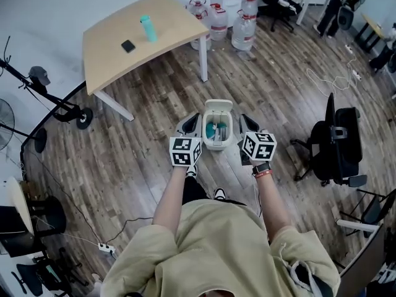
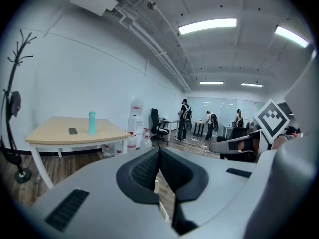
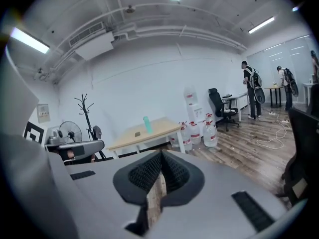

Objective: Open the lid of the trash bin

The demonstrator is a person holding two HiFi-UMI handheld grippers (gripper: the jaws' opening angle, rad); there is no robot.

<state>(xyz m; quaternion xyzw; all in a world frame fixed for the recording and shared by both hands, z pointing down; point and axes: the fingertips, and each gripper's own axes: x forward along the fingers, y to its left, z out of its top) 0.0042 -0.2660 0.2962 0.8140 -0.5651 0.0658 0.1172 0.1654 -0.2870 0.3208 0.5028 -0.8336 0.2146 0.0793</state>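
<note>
Left gripper [image 2: 159, 152] and right gripper [image 3: 161, 157] are both sitting with jaws pressed together, gripping nothing. Trash bin [image 1: 218, 103] is standing on the wood floor [image 1: 136, 159] between the two grippers, with something teal [image 1: 212, 130] showing inside.

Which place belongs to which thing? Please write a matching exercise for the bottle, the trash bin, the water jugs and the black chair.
Things: 1 bottle; 2 trash bin; 3 water jugs; 4 black chair.
Places: a on the floor beside the table; b on the table; c far right in the head view; d between the left gripper and the right gripper.
Pairs: 1-b, 2-d, 3-a, 4-c.
</note>
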